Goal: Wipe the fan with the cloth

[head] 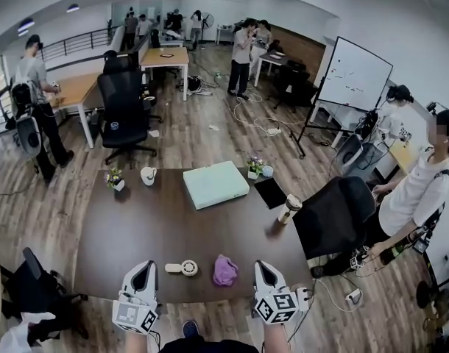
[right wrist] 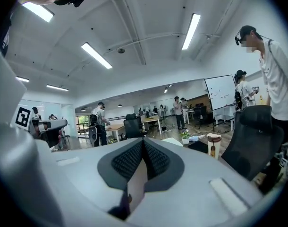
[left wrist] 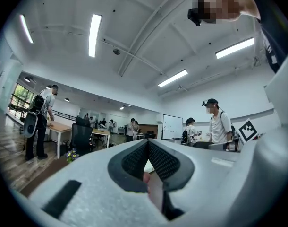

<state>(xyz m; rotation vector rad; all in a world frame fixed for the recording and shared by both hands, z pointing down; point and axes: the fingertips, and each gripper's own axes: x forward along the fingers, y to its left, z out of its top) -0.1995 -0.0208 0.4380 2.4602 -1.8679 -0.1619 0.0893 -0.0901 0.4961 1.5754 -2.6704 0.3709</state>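
A small white hand fan (head: 183,268) lies flat near the front edge of the dark table (head: 136,226). Right of it sits a crumpled purple cloth (head: 224,270). My left gripper (head: 143,270) hovers at the table's front edge, left of the fan, shut and empty. My right gripper (head: 263,269) is level with it, right of the cloth, also shut with nothing between its pads. In both gripper views the black ribbed pads (left wrist: 148,160) (right wrist: 141,161) meet, and neither fan nor cloth shows past them.
Further back on the table stand a pale green box (head: 216,184), a black tablet (head: 271,192), a tall cup (head: 288,209), a white mug (head: 148,175) and two small flower pots (head: 115,179). A black office chair (head: 336,215) stands at the right edge, with a person (head: 419,190) beside it.
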